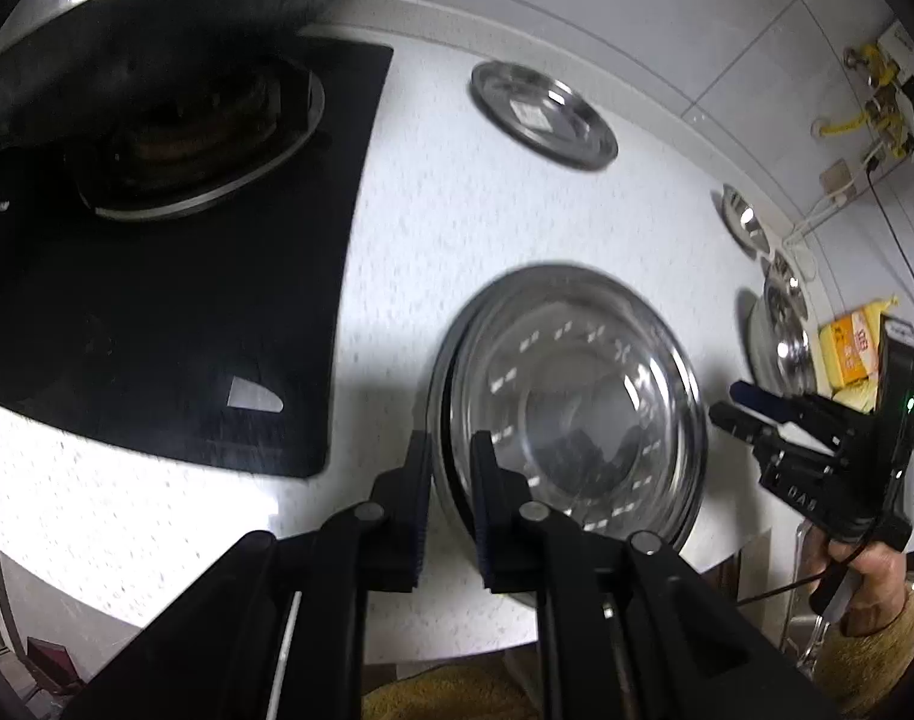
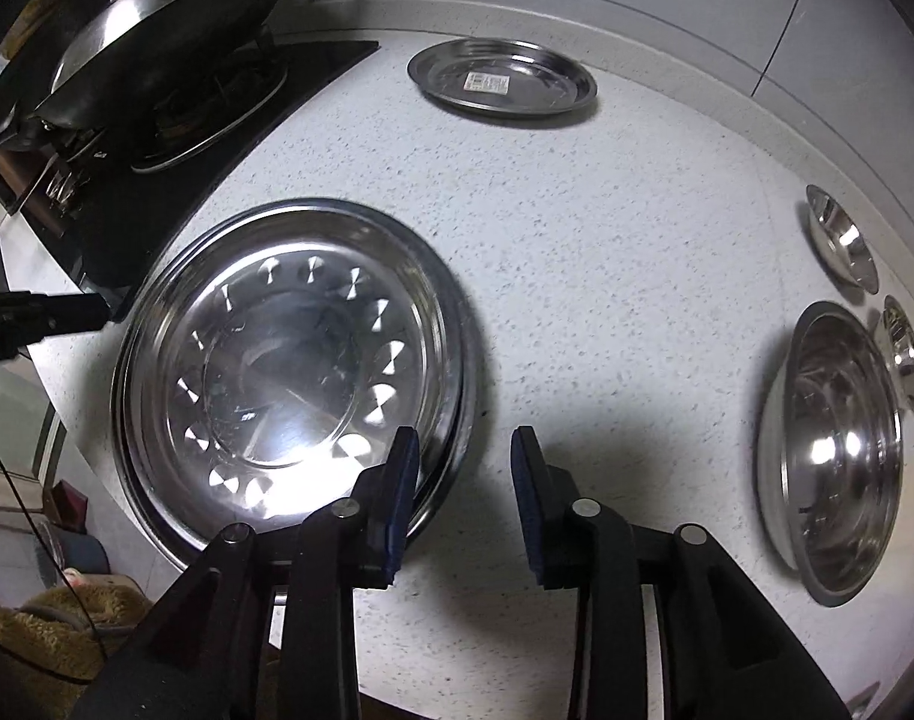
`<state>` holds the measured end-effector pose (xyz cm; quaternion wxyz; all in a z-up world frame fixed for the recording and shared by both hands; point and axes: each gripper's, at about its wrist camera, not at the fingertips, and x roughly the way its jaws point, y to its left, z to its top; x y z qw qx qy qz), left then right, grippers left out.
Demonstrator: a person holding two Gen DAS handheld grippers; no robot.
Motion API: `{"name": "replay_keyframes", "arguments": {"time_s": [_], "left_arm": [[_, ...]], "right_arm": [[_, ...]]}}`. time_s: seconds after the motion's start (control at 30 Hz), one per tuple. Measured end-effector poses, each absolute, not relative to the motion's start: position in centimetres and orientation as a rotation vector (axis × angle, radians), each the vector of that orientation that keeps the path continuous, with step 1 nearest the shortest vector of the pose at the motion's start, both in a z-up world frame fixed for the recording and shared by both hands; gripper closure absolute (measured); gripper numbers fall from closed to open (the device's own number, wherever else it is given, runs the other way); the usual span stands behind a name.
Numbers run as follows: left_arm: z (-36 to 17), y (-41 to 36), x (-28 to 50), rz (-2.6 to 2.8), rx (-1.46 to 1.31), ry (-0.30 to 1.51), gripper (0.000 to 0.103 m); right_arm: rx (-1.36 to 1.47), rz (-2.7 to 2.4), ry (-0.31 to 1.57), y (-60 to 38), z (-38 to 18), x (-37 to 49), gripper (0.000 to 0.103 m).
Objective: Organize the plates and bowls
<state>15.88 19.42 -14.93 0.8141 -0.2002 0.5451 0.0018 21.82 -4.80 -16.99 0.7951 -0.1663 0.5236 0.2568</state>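
Note:
A stack of steel plates (image 1: 577, 402) (image 2: 288, 372) lies on the white counter near its front edge. My left gripper (image 1: 450, 450) straddles the stack's left rim, one finger outside and one over the plate, with a small gap; whether it grips the rim is unclear. My right gripper (image 2: 466, 450) is open and empty at the stack's right edge; it also shows in the left wrist view (image 1: 727, 402). A single steel plate (image 1: 544, 114) (image 2: 502, 84) with a label lies at the back. A large steel bowl (image 2: 835, 450) (image 1: 781, 336) and two small bowls (image 2: 841, 237) (image 2: 904, 354) stand at the right.
A black gas hob (image 1: 174, 276) (image 2: 174, 138) with a wok (image 2: 156, 18) on it fills the counter's left. The tiled wall runs along the back. A yellow packet (image 1: 853, 348) and cables (image 1: 841, 198) lie at the far right. The counter's front edge (image 2: 493, 684) is close.

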Motion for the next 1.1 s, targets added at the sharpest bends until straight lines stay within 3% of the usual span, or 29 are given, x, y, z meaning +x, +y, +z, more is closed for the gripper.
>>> {"name": "replay_keyframes", "arguments": {"time_s": [0.27,0.3,0.33,0.4,0.57,0.77,0.83,0.87,1.1], "left_arm": [[-13.1,19.1,21.6,-0.024,-0.389,1.148,0.091],[-13.1,19.0,22.3,-0.030,-0.386,1.150,0.089],[-13.2,18.9,23.6,-0.034,-0.383,1.163,0.079],[-13.3,18.8,25.5,-0.041,-0.386,1.166,0.070],[-14.5,19.1,31.2,-0.020,-0.398,1.203,0.069],[-15.8,20.3,37.9,0.042,-0.451,1.188,0.067],[-16.3,20.9,39.6,0.051,-0.490,1.172,0.049],[-16.6,21.2,40.2,0.056,-0.508,1.167,0.047],[-19.5,22.7,45.0,0.130,-0.569,1.188,0.046]], "right_arm": [[-0.365,0.520,1.068,-5.0,-15.4,24.3,0.057],[-0.367,0.515,1.059,-5.0,-15.3,24.8,0.053],[-0.367,0.513,1.052,-4.9,-15.2,25.4,0.052],[-0.361,0.512,1.043,-4.7,-14.9,27.0,0.050],[-0.328,0.528,1.026,-4.1,-14.6,31.9,0.044],[-0.236,0.573,1.066,-3.2,-15.2,38.5,0.041],[-0.193,0.596,1.085,-2.8,-15.6,40.6,0.038],[-0.164,0.614,1.093,-2.6,-15.9,41.6,0.038],[-0.084,0.630,1.139,-1.4,-18.0,47.1,0.037]]}}
